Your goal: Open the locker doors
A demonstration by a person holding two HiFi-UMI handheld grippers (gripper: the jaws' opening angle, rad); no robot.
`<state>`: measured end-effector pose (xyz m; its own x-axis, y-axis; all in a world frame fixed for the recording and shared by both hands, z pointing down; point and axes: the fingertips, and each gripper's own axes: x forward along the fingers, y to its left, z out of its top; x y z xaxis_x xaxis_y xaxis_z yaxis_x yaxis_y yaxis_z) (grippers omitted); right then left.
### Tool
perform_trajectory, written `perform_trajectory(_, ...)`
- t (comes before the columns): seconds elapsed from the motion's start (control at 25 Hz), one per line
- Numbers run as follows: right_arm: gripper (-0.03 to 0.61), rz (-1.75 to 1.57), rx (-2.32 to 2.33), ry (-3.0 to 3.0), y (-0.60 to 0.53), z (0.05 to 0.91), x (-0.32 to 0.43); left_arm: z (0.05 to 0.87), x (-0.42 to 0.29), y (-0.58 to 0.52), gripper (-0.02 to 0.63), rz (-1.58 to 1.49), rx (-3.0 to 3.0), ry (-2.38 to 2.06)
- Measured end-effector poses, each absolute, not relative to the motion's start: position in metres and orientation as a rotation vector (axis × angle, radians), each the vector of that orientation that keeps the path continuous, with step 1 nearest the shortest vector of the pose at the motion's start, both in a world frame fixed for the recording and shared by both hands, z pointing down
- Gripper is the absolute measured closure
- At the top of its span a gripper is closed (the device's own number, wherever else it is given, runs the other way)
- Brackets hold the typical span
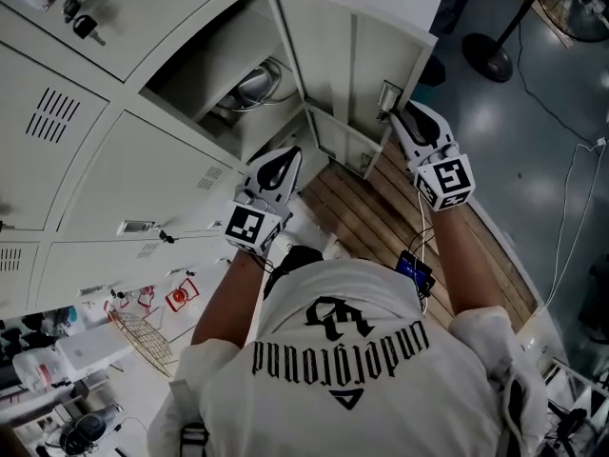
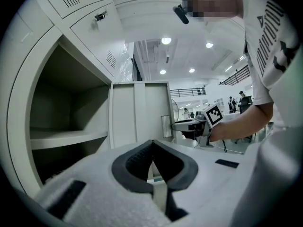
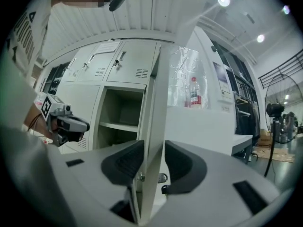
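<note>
The cream metal locker door (image 1: 376,46) stands swung wide open from the pale grey locker bank (image 1: 114,160). The right gripper (image 3: 152,146) straddles the door's free edge with its fingers apart, one pad clear of the metal. The left gripper (image 2: 152,143) hangs before the open compartment, its fingers together on nothing.

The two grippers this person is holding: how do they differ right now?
The left gripper has its fingers together with nothing between them; the right gripper has its fingers apart, either side of the open locker door at its edge. The left gripper faces the open compartment; the right gripper is out at the door's free edge. Both have white bodies, dark fingers and a marker cube.
</note>
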<state>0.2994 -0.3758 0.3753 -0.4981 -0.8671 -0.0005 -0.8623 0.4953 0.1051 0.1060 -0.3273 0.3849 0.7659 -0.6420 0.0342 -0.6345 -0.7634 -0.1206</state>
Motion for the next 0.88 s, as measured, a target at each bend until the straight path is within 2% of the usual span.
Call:
perform_trajectory(0.2,0.355,-0.127,1.566,-2.671,-0.365,0.372,0.299,0.382,0.095,-0.321,0.606,-0.11,-2.844,1.068)
perform_trajectory(0.32,0.329,-0.135,1.562,-2.688,-0.352,0.368,0.293,0.378,0.086,-0.317,0.606,-0.106,-2.826,1.101)
perform_trajectory(0.64,0.322,-0.18,1.48,-2.809,-0.326,0.346,0.255,0.367,0.054,-0.297,0.606,-0.091,-2.772,1.231)
perform_trajectory(0.88,0.328,-0.178,1.255,-2.992,-0.313,0.325,0.19,0.346,0.0,-0.271,0.606,-0.085,-2.684,1.411)
